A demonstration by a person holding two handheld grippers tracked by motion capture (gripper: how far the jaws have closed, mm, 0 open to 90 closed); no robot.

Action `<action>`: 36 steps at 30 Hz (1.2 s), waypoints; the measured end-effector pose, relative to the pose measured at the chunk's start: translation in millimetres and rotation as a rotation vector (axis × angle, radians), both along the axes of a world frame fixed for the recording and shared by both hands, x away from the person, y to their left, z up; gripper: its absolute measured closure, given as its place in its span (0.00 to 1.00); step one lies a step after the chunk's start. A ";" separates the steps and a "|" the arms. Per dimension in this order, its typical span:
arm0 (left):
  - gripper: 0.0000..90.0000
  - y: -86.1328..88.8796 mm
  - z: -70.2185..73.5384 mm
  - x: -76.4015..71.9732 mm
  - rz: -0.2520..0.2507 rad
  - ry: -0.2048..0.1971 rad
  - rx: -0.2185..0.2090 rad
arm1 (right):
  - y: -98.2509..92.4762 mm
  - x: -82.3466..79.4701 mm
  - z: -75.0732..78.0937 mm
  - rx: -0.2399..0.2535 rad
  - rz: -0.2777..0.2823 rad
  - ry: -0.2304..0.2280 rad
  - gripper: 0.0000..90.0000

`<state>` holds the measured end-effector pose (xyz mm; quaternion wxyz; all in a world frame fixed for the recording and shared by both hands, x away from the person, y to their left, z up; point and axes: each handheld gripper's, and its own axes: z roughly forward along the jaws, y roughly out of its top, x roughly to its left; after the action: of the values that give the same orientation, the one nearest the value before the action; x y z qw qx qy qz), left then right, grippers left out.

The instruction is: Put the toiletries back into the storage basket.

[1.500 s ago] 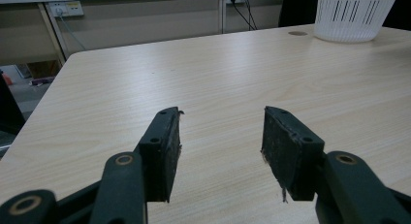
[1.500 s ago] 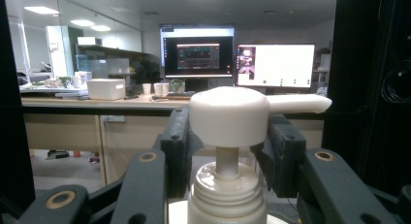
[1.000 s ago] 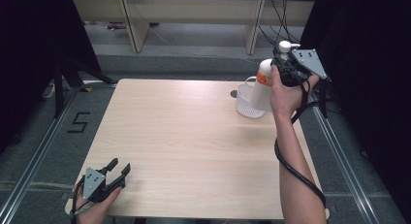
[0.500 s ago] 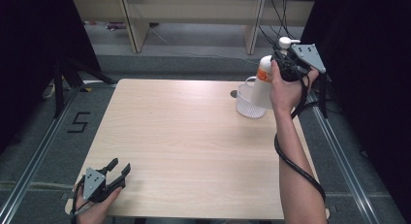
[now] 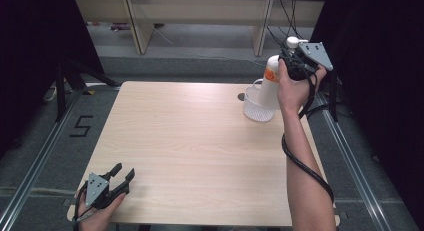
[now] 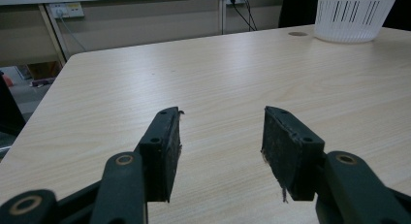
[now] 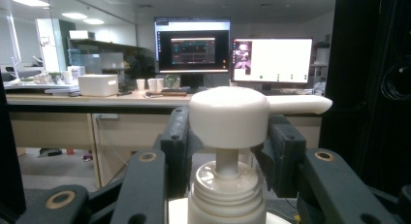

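A white pump bottle [image 5: 270, 86] with an orange label hangs upright in the air at the table's far right. My right gripper [image 5: 291, 61] is shut on it just below the pump head [image 7: 228, 116], one black jaw on each side of the neck. The bottle's lower end overlaps a white slotted basket [image 5: 255, 110]; I cannot tell whether it is inside. My left gripper [image 5: 125, 170] rests open at the near left corner of the table, and nothing lies between its pads [image 6: 167, 151]. The left gripper view has the basket [image 6: 354, 18] far off at the upper right.
The light wooden table [image 5: 200, 141] has a small round hole [image 5: 241, 97] left of the basket. Beyond the far edge stand the legs of desks with cables [image 5: 287, 16]. Dark curtains close off both sides. A floor mark "5" [image 5: 81, 126] lies left of the table.
The right hand and the bottle have shifted only slightly, a touch upward. The left gripper has stayed put.
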<state>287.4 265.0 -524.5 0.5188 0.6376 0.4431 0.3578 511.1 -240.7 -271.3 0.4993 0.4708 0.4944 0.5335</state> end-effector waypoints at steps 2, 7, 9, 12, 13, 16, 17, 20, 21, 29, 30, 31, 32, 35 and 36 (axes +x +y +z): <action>0.53 -0.4 -0.7 1.0 -0.001 -0.012 -0.005 | -0.5 1.8 -0.2 0.002 0.004 0.003 0.67; 0.53 -0.3 -0.6 1.0 -0.003 -0.011 -0.005 | -3.3 6.7 0.0 -0.005 -0.003 0.000 0.67; 0.53 -0.3 -0.6 1.0 -0.001 -0.011 -0.005 | -2.6 8.7 -0.4 0.006 0.004 -0.002 0.67; 0.53 -0.1 -0.3 0.6 -0.005 -0.006 -0.001 | -3.4 10.8 -0.4 -0.005 -0.002 0.001 0.67; 0.53 0.0 0.1 -0.2 -0.003 0.000 0.002 | -3.6 11.6 -0.5 -0.007 -0.007 -0.002 0.67; 0.53 0.1 0.1 -0.2 -0.003 0.001 0.002 | -3.3 13.4 -0.9 0.001 -0.005 0.006 0.67; 0.53 0.1 0.1 -0.2 -0.003 0.001 0.002 | -3.2 14.0 -1.0 0.000 -0.008 0.006 0.67; 0.53 -0.1 0.0 -0.2 -0.003 -0.001 0.003 | -3.9 15.9 -1.1 -0.006 -0.008 0.018 0.67; 0.53 0.0 0.1 -0.2 -0.003 0.000 0.003 | -3.6 16.9 -1.5 0.001 -0.006 0.013 0.67; 0.53 0.0 0.1 -0.2 -0.004 0.000 0.002 | -3.8 23.0 -2.5 0.009 -0.003 0.028 0.67; 0.53 0.1 0.1 -0.2 -0.004 0.000 0.002 | -4.6 23.5 -2.5 0.000 -0.009 0.028 0.67; 0.53 0.0 0.1 -0.2 -0.005 0.000 0.003 | -5.1 24.6 -2.6 -0.003 -0.006 0.023 0.67; 0.53 -0.1 0.0 -0.2 -0.004 -0.001 0.003 | -4.6 24.9 -2.6 0.002 -0.005 0.030 0.67; 0.53 -0.1 0.1 -0.2 -0.003 0.000 0.004 | -4.2 26.9 -2.9 0.005 -0.011 0.033 0.67; 0.53 0.0 0.1 -0.2 -0.004 0.000 0.003 | -4.3 28.0 -3.0 0.000 -0.010 0.032 0.67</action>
<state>287.2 265.0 -524.4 0.5183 0.6393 0.4413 0.3575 539.1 -245.1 -274.3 0.4939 0.4817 0.4999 0.5237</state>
